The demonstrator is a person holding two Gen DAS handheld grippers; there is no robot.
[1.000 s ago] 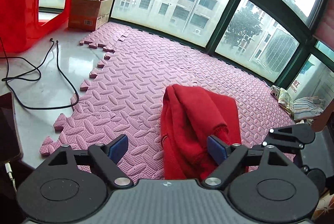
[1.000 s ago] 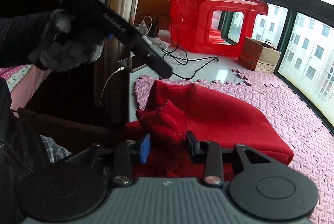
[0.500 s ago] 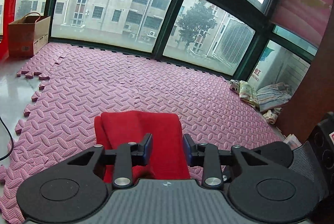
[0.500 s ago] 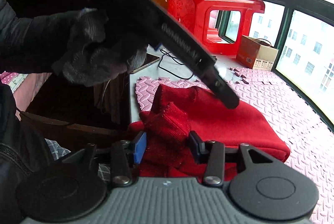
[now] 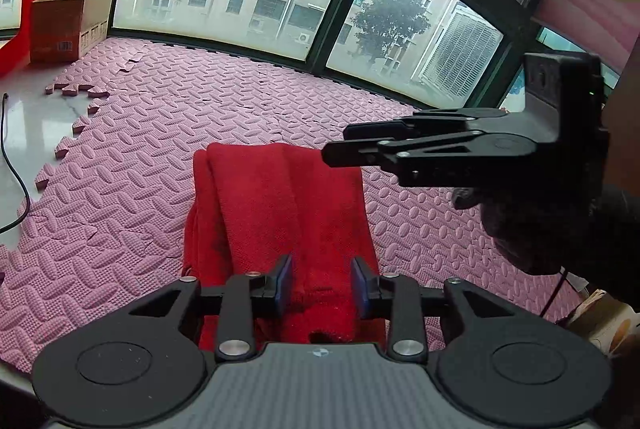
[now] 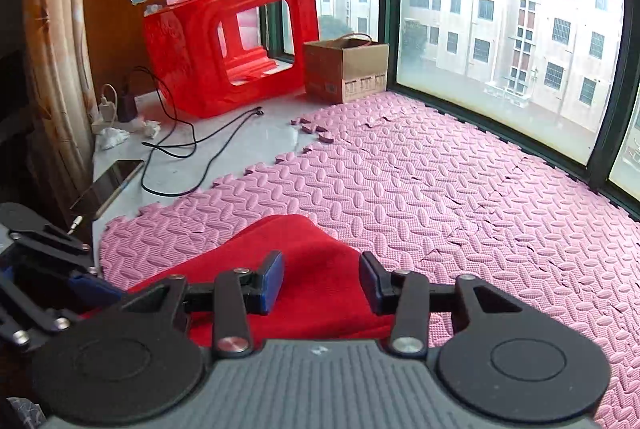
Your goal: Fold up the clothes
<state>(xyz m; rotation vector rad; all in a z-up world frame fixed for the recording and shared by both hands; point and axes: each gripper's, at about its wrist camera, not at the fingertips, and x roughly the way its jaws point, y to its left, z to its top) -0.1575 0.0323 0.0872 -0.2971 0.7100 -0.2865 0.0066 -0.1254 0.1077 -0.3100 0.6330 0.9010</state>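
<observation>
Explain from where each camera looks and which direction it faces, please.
Left wrist: sits on the left gripper, looks over the red cloth and mat to the windows; the right gripper and gloved hand show.
Right wrist: sits on the right gripper, faces the red stool and box; the left gripper shows at lower left.
Shared: cloth, mat, stool, box.

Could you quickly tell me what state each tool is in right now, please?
Left tool: partly closed around a fold of the red garment.
Right tool: open, holding nothing, above the garment.
</observation>
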